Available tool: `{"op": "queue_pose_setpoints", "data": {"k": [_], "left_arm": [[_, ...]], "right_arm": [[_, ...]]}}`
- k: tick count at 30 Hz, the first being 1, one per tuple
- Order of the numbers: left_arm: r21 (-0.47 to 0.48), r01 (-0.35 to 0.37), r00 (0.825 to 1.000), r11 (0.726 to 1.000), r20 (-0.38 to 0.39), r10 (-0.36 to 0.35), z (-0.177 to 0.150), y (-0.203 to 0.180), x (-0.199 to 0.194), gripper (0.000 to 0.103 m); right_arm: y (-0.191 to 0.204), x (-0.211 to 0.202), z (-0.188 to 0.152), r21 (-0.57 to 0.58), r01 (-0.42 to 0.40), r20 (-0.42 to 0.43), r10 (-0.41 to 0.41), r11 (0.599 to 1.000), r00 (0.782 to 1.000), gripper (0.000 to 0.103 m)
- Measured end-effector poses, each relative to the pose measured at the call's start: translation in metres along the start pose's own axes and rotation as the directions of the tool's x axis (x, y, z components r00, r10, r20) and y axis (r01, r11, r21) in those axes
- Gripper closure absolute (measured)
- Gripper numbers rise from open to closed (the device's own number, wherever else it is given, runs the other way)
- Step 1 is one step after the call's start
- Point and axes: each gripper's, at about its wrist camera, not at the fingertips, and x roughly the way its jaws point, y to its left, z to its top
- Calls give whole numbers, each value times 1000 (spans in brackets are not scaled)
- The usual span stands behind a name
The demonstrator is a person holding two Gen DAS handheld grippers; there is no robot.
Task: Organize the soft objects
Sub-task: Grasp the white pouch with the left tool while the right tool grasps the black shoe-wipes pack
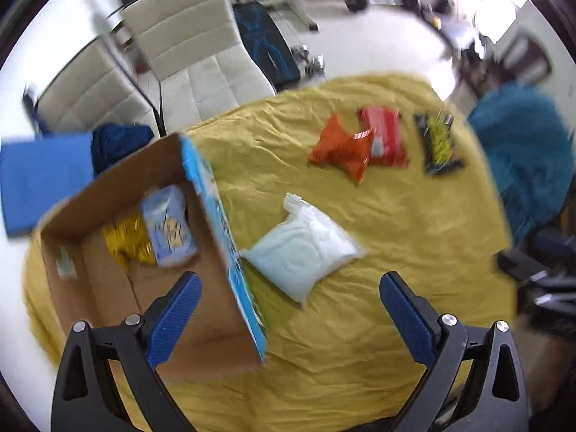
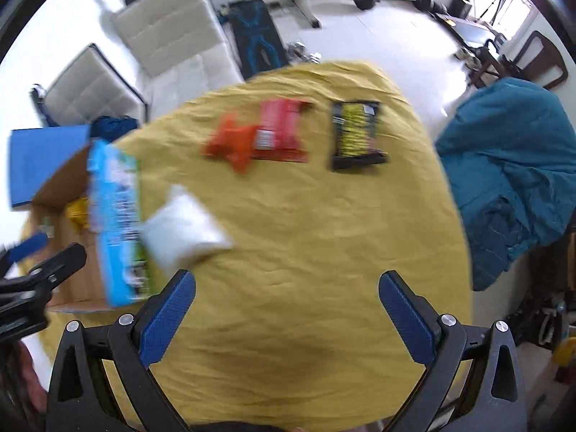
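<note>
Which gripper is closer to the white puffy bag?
Left. The left gripper hangs open just in front of the white bag; the right gripper is open too, off to the bag's right.

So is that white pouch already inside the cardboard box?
No, the white pouch lies on the yellow cloth just outside the cardboard box.

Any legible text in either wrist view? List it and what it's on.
None reads as words.
Box blue printed side: print, motion-blurred.
Red packet: white label, blurred.
Black-yellow packet: yellow print, too blurred.
Orange packet: no text visible.
White pouch: no text visible.
Packets inside the box: blurred.
</note>
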Motion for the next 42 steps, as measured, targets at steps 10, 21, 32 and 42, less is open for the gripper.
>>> {"op": "queue_pose_setpoints", "data": {"k": [10,21,32,42], "left_arm": [[400,-56,927,915,-320,196,37,-48,134,2],[357,35,861,934,-485,153,25,-49,201,12],[-391,180,915,903,-269,-299,48,-19,174,21],[-373,142,936,917,-252,-247,45,-43,193,18]], "right_arm": [[-97,82,35,-97,60,-137,-73,993,988,0],[-125,138,50,-123,37,-219,-63,992,974,0],[-142,171,120,103,-57,-133,70,993,989,1],[-120,229,166,98,34,-211,-13,995,977,45]]}}
